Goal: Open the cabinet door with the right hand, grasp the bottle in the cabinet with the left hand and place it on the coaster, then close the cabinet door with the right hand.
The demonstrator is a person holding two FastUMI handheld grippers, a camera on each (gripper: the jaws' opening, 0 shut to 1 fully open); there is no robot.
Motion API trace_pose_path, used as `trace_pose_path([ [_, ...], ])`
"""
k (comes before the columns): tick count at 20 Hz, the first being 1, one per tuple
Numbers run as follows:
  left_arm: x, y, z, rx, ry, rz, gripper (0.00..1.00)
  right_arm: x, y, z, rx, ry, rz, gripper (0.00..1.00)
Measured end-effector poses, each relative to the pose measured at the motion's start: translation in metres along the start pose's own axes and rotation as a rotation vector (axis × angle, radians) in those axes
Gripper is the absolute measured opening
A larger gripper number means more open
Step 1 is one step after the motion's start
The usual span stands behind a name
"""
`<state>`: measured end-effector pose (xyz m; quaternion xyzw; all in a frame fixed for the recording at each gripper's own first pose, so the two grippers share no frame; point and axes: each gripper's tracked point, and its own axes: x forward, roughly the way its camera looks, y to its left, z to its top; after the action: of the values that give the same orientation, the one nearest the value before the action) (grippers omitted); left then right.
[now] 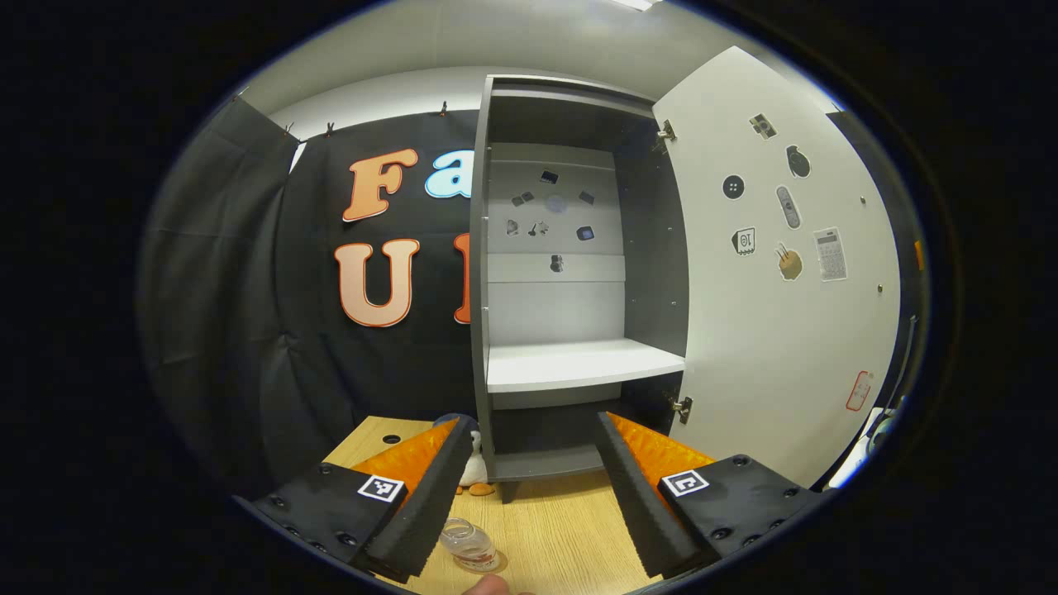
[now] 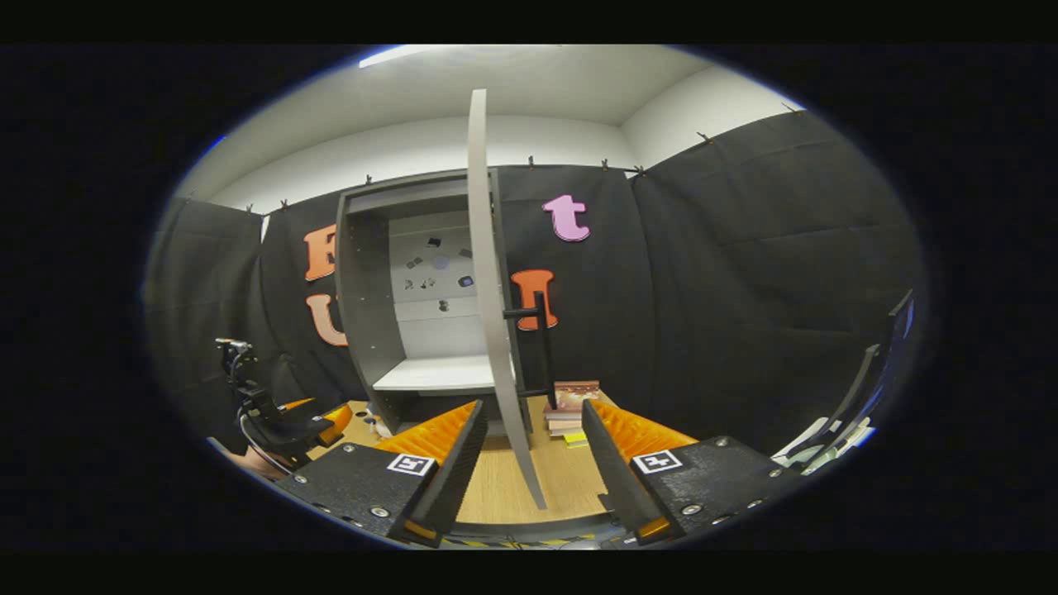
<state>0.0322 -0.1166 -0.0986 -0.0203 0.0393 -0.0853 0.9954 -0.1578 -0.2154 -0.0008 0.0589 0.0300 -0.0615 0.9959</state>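
Grey cabinet [image 1: 570, 273]: stands on wood table [image 1: 570, 529], open, shelf [image 1: 579, 364] bare; small stickers on back wall.
Door [image 1: 777, 273]: swung wide to the right in left gripper view, stickers on inner face; hinges at top & bottom. In right gripper view it shows edge-on, w/ dark bar handle [image 2: 541, 343] on its outer side.
Bottle [image 1: 469, 545]: clear plastic, out of cabinet, on table just in front of it, between left gripper's fingers but low at view's edge. Whether it stands on a coaster: can't tell, base is cut off.
Left gripper [image 1: 529, 496]: jaws apart, nothing between the pads, not touching bottle; aimed at cabinet's lower part. Also seen far left in right gripper view [image 2: 277, 417], w/ part of the hand holding it.
Right gripper [image 2: 529, 463]: jaws apart, door's lower edge runs down between the fingers; contact w/ door: can't tell. Handle is above & beyond the fingertips, not gripped.
Toy [image 1: 473, 471]: small white/orange figure on table at cabinet's left foot, partly hidden by left finger.
Books [image 2: 569, 405]: short stack on table right of door, beside the cabinet.
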Motion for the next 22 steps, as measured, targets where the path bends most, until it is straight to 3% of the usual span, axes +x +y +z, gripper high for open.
trace_pose_path([
  [2, 0.002, -0.004, 0.005, 0.005, 0.001, -0.002, 0.94, 0.008, -0.01, 0.001, -0.003, -0.004, 0.002, 0.7],
  [3, -0.002, -0.001, 0.003, 0.003, -0.004, -0.001, 0.98, 0.013, -0.016, 0.0, -0.006, -0.003, 0.003, 0.7],
  [5, -0.003, -0.003, 0.009, -0.002, -0.016, 0.006, 1.0, 0.022, -0.023, -0.002, -0.008, -0.002, 0.017, 0.79],
  [6, -0.002, -0.004, 0.01, -0.003, -0.018, 0.007, 0.98, 0.028, -0.022, -0.002, -0.005, 0.002, 0.034, 0.75],
  [8, 0.0, -0.005, 0.011, -0.006, -0.011, 0.015, 1.0, 0.044, -0.024, -0.005, -0.003, 0.018, 0.063, 0.79],
  [9, 0.0, -0.006, 0.01, -0.01, -0.005, 0.018, 1.0, 0.051, -0.024, -0.008, -0.007, 0.026, 0.077, 0.71],
  [13, 0.002, 0.0, 0.007, -0.002, 0.012, 0.045, 0.98, 0.072, -0.023, -0.011, -0.001, 0.032, 0.115, 0.82],
  [14, 0.003, 0.002, 0.007, 0.002, 0.014, 0.053, 0.97, 0.074, -0.022, -0.012, 0.001, 0.033, 0.118, 0.78],
  [22, 0.001, 0.014, 0.006, 0.02, 0.02, 0.067, 0.97, 0.073, -0.002, -0.016, -0.012, 0.034, 0.152, 0.78],
])
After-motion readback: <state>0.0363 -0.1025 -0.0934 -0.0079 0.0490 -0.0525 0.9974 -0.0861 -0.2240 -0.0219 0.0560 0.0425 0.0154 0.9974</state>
